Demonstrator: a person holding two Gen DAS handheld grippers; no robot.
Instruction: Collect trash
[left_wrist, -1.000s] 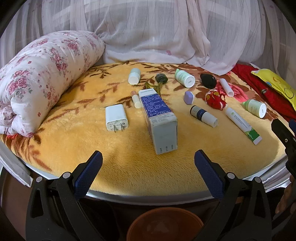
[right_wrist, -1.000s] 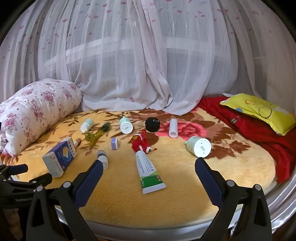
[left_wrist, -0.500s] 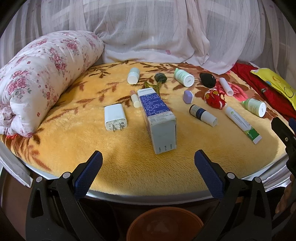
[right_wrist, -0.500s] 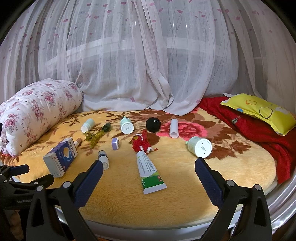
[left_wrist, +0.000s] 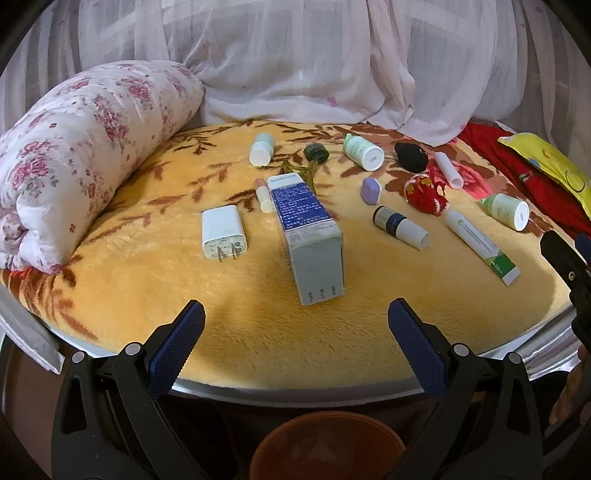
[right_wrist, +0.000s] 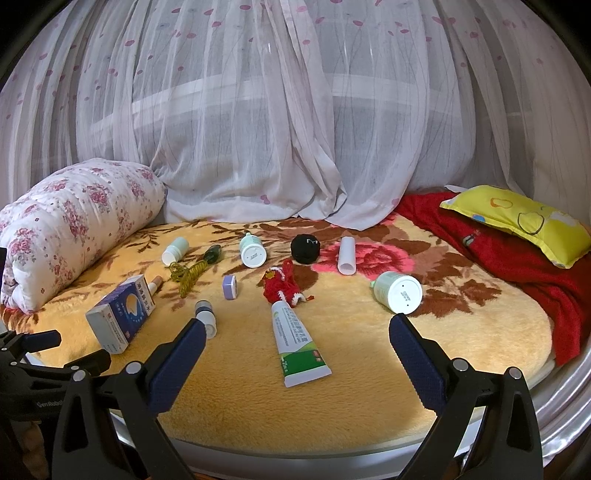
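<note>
Left wrist view: we see our left gripper (left_wrist: 295, 321) w/ jaws spread wide, nothing between them, hovering over the near edge of the round bed's yellow plush floral blanket (left_wrist: 258, 332). Just ahead lies the blue-and-grey cardboard box (left_wrist: 308, 236), w/ a white plug-in charger (left_wrist: 222, 232) beside it to the left. A brown round bin (left_wrist: 327, 446) sits below the near edge. Right wrist view: our right gripper (right_wrist: 295, 339) is likewise gaping & empty, near a white-and-green squeeze tube (right_wrist: 297, 341) by the near edge; a white-capped pale green bottle (right_wrist: 398, 292) lies towards the right edge, a rolled floral quilt (right_wrist: 70, 225) at the left edge.
</note>
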